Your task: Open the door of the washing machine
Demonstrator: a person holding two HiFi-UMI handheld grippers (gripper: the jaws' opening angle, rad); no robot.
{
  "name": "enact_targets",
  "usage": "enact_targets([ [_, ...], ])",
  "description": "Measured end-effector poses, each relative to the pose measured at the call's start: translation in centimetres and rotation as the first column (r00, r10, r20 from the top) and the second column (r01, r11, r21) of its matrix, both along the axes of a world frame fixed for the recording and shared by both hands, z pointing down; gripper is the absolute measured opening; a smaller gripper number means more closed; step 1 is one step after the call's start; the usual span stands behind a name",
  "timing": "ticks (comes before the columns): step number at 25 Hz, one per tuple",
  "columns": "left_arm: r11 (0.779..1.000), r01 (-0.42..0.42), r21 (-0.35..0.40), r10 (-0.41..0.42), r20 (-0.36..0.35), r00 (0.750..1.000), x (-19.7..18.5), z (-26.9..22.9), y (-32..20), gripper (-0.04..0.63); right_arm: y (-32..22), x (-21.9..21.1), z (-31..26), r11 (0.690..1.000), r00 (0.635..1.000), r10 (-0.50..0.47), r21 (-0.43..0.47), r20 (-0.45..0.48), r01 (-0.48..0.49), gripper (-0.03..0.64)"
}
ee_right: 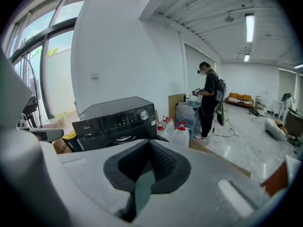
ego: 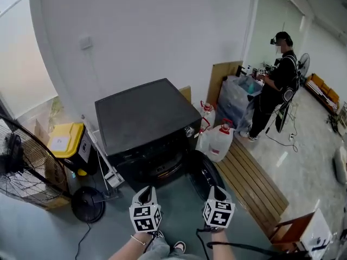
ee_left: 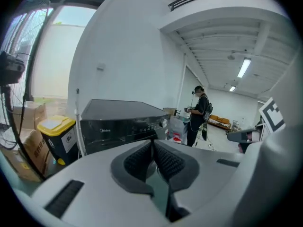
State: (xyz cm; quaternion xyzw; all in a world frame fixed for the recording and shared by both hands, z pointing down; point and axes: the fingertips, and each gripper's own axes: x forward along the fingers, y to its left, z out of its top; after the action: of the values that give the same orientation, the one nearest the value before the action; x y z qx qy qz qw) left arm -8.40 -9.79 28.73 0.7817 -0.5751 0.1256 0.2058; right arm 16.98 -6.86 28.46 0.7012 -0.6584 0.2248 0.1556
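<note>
- Against the white wall (ego: 146,31) stands the black washing machine (ego: 145,115), its flat top facing the head view and a silver knob at the right end of its control strip.
- On the machine's front, the round door (ego: 205,173) hangs open, swung out to the right side, and the dark drum opening shows beside it.
- Left of the machine, a big floor fan (ego: 24,169) in a wire cage stands on a round base on the grey floor (ego: 179,210).
- Right of the machine, a wooden slatted board (ego: 255,180) lies flat on the floor.
- Farther back on the right, another person (ego: 274,85) in dark clothes stands by a full clear plastic bag (ego: 238,96), with a cardboard sheet (ego: 222,75) leaning on the wall behind it.
- Between fan and machine sits a dark bin with a yellow lid (ego: 66,141).
- Just beside the machine's right flank stand white water jugs (ego: 219,141) with red caps.
- Low in the head view, the left gripper (ego: 145,191) points toward the machine; its fingers are pressed together at the tips with nothing between them.
- Next to it, the right gripper (ego: 217,189) hangs close to the open door without touching it; its fingers also meet at the tips and hold nothing.
</note>
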Motion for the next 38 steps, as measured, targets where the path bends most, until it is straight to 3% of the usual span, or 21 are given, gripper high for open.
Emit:
enact_targets([
  [5, 0.993, 0.054, 0.109, -0.053, -0.011, 0.999, -4.0, -4.3, -1.5, 0.012, -2.6, -2.2, -4.9, 0.992, 0.995, -0.075, 0.092, -0.069, 0.081, 0.005],
  [10, 0.98, 0.088, 0.18, -0.091, 0.005, 0.996, -7.8, -6.4, -2.9, 0.011, -3.7, -3.8, -6.7, 0.988, 0.991, -0.087, 0.122, -0.102, 0.099, 0.005],
  [16, 0.981, 0.058, 0.187, -0.064, 0.024, 0.998, -8.3, -6.5, -3.0, 0.006, -3.7, -4.0, -7.0, 0.986, 0.987, -0.085, 0.128, -0.139, 0.103, 0.005],
  [38, 0.978, 0.095, 0.187, -0.097, 0.004, 0.995, -9.3, -6.4, -3.5, 0.006, -3.0, -3.9, -6.3, 0.987, 0.989, -0.084, 0.128, -0.125, 0.1, 0.005],
])
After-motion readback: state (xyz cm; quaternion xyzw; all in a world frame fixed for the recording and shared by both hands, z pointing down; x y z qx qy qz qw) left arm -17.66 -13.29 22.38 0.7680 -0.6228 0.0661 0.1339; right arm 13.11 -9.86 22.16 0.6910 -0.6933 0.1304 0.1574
